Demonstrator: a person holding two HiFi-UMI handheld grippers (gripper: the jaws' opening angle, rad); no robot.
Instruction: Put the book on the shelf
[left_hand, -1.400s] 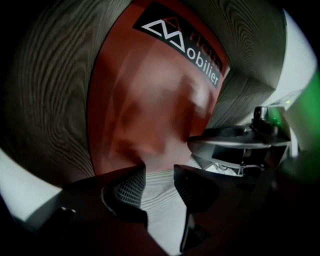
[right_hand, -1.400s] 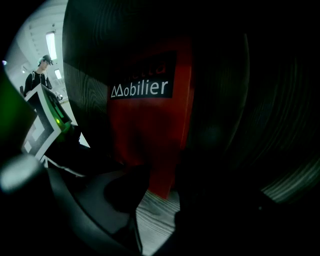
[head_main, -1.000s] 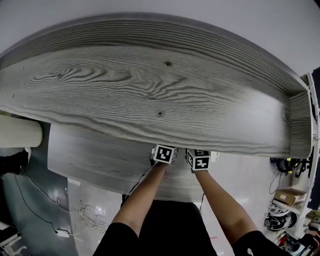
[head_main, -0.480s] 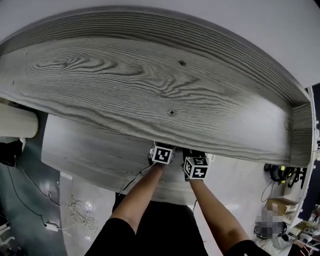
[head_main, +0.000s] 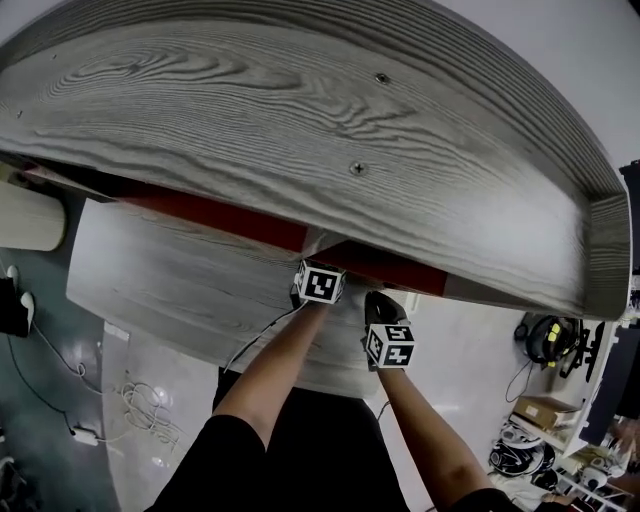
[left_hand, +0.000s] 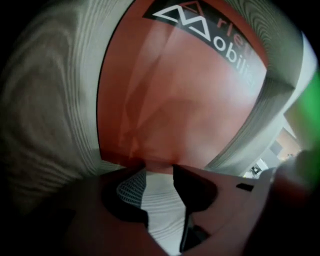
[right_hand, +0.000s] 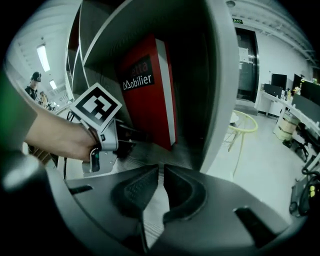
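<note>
A red book (right_hand: 147, 100) with white lettering stands upright inside the grey wooden shelf (head_main: 300, 130). In the head view it shows only as a red strip (head_main: 240, 222) under the top board. Its cover (left_hand: 175, 100) fills the left gripper view. My left gripper (left_hand: 160, 170) has its jaws apart, tips at the cover's lower edge, with bare shelf board showing between them. The right gripper view shows it (right_hand: 131, 136) reaching the book from the left. My right gripper (right_hand: 161, 170) is back from the book; its jaws have just been closing and nearly meet, with nothing between them.
A grey side panel (right_hand: 220, 90) rises right of the book. A lower board (head_main: 200, 290) juts out beneath the grippers. Cables (head_main: 140, 420) lie on the floor at left; a box and helmets (head_main: 540, 415) sit at right. A yellow chair (right_hand: 245, 125) stands beyond the shelf.
The right gripper has drawn back from the shelf toward the person. The left gripper has stayed at the shelf's edge. The head view has shifted, and the red book now shows under the top board.
</note>
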